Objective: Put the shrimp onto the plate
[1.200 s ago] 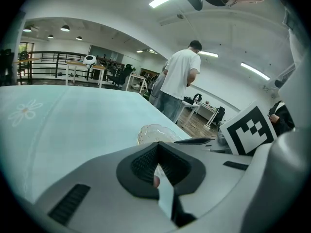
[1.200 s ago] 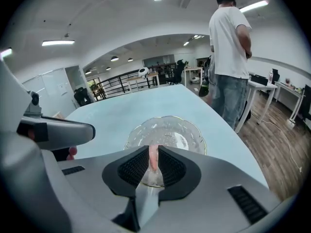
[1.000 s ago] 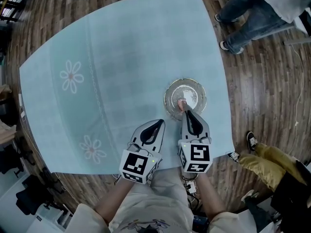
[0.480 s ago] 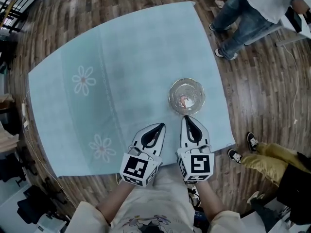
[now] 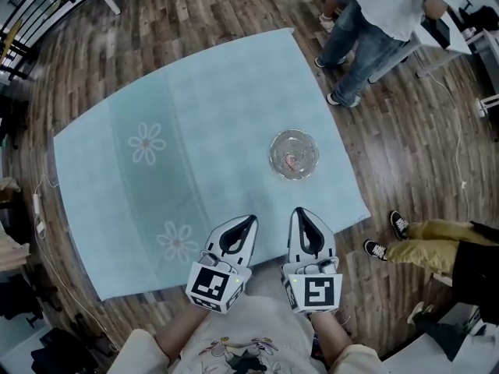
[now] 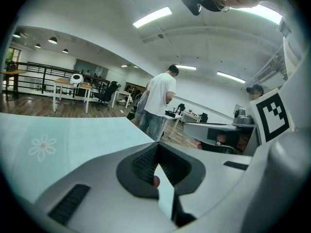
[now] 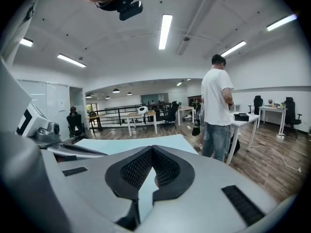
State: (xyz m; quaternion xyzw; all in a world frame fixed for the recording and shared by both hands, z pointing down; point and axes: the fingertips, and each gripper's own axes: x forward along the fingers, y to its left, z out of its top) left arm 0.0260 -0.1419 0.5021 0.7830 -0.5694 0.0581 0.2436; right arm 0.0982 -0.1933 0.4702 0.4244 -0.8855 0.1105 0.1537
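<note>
As shrimp (image 5: 291,162) lies on plate (image 5: 274,156), R claw (image 5: 302,209) shut, apart

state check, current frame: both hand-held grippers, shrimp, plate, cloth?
left hand-held gripper: jaws together, nothing between them, over the cloth's near edge.
right hand-held gripper: jaws together, nothing between them, short of the plate.
shrimp: lying in the plate, not gripped.
plate: upright on the cloth, holding the shrimp, clear of both grippers.
cloth: spread flat.
</note>
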